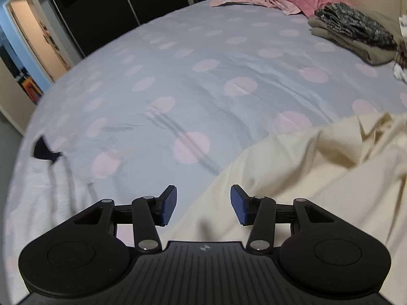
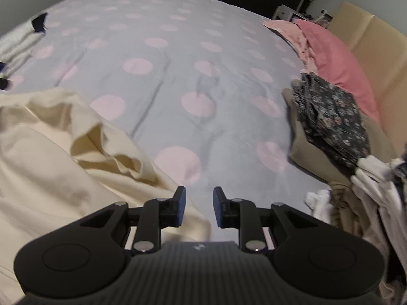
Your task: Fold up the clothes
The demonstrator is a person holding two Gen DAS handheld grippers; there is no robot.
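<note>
Cream garment (image 1: 318, 178): rumpled on the bed (image 1: 203, 58), near edge, between both grippers; bunched fold in its middle, edges not squared.
Left gripper (image 1: 203, 204): fingers spread about halfway, nothing between them; hovering over the garment's left border, where cloth meets sheet.
Right gripper (image 2: 199, 207): fingers parted a little, empty; hanging just past the garment's right edge, over bare sheet.
Step in hand: likely picking up the garment's edge for spreading or folding.
Doing it well: find a true hem or corner, not the loose bulge; pinch a single layer on each side at matching points; pull flat before creasing.
Risk: catching the sheet along with the cloth.
Folded pile (image 2: 330, 117): dark floral piece on a tan one near the pink pillow (image 2: 335, 61); best left alone.
</note>
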